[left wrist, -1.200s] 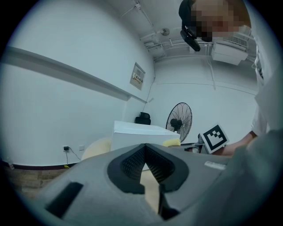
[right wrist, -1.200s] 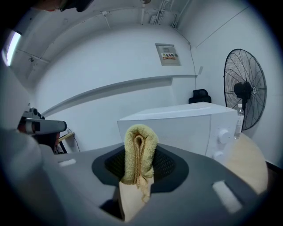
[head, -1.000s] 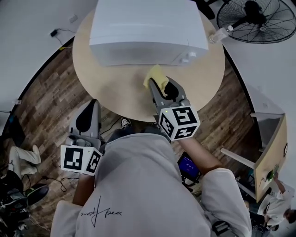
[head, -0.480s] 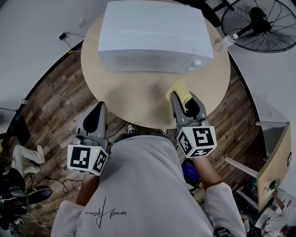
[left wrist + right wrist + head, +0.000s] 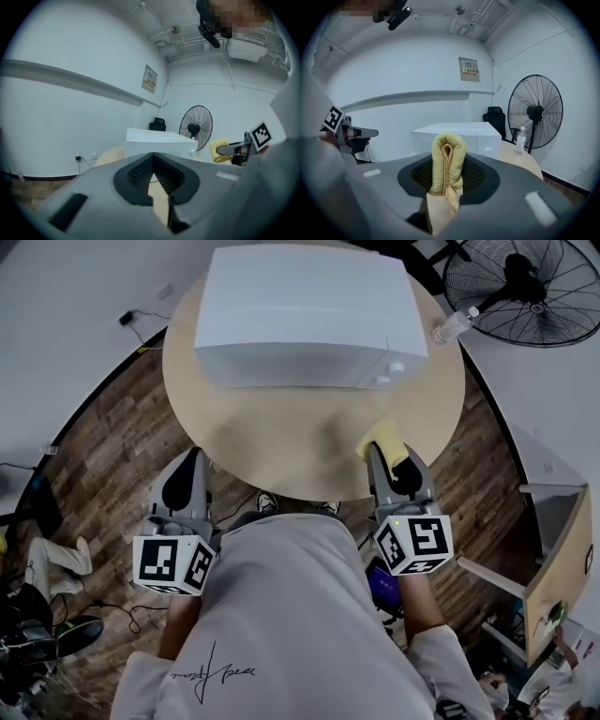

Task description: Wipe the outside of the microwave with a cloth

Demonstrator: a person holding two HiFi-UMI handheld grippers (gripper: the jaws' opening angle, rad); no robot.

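The white microwave (image 5: pixel 309 315) stands at the back of the round wooden table (image 5: pixel 272 442), its front facing me. My right gripper (image 5: pixel 382 452) hovers over the table's near right edge, shut on a folded yellow cloth (image 5: pixel 383 437), well short of the microwave's front right corner. In the right gripper view the cloth (image 5: pixel 447 161) stands upright between the jaws, with the microwave (image 5: pixel 454 133) beyond it. My left gripper (image 5: pixel 194 457) is held off the table's near left edge, shut on nothing. The left gripper view shows the microwave (image 5: pixel 157 140) ahead and the cloth (image 5: pixel 218 150) at the right.
A clear plastic bottle (image 5: pixel 453 326) lies at the table's far right edge. A black floor fan (image 5: pixel 520 282) stands behind it. A wooden shelf unit (image 5: pixel 553 540) is on the right. Cables and a wall socket (image 5: pixel 125 317) are on the left.
My right gripper has carried the cloth to the right and back toward me, away from the microwave's front. The left gripper has stayed about where it was.
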